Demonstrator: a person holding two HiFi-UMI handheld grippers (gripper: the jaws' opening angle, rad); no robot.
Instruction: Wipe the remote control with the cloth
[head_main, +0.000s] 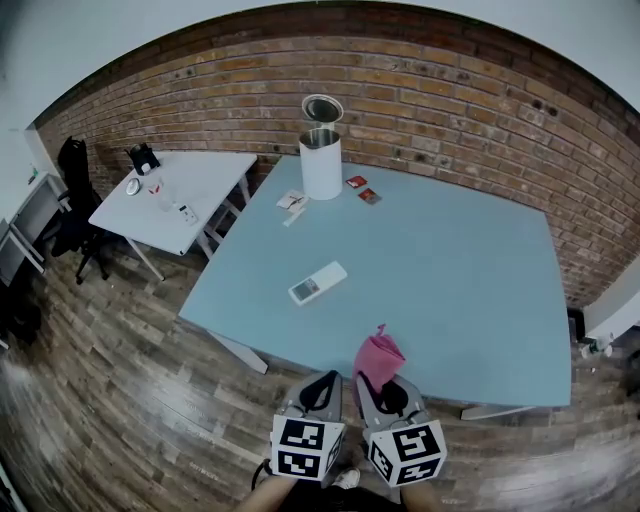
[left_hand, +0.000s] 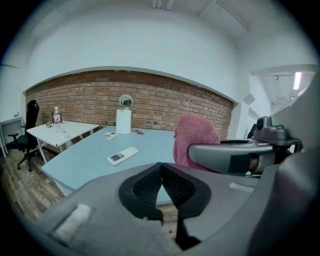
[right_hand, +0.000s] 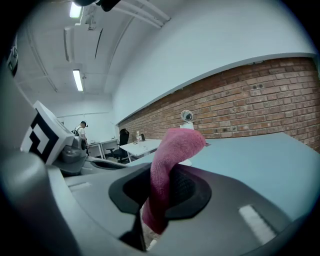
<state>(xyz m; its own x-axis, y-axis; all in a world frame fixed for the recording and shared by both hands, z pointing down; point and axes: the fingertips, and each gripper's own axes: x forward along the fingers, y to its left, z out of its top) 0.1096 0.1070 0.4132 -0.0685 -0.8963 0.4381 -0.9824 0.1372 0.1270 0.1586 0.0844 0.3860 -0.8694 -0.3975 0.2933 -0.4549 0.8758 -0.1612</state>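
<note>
Remote control (head_main: 318, 282) lay on the blue table (head_main: 480, 300) in the head view, well beyond the pink cloth (head_main: 378, 356) at the near edge. In the left gripper view, the left gripper (left_hand: 161, 169) was pressed together, empty. In the right gripper view, the right gripper (right_hand: 164, 186) pinched the cloth.

Left gripper (head_main: 322, 384): jaws together, nothing between them. Right gripper (head_main: 385, 393): jaws clamped on the cloth (head_main: 378, 356). Both sit side by side at the surface's (head_main: 450, 300) near edge, tilted slightly down.
</note>
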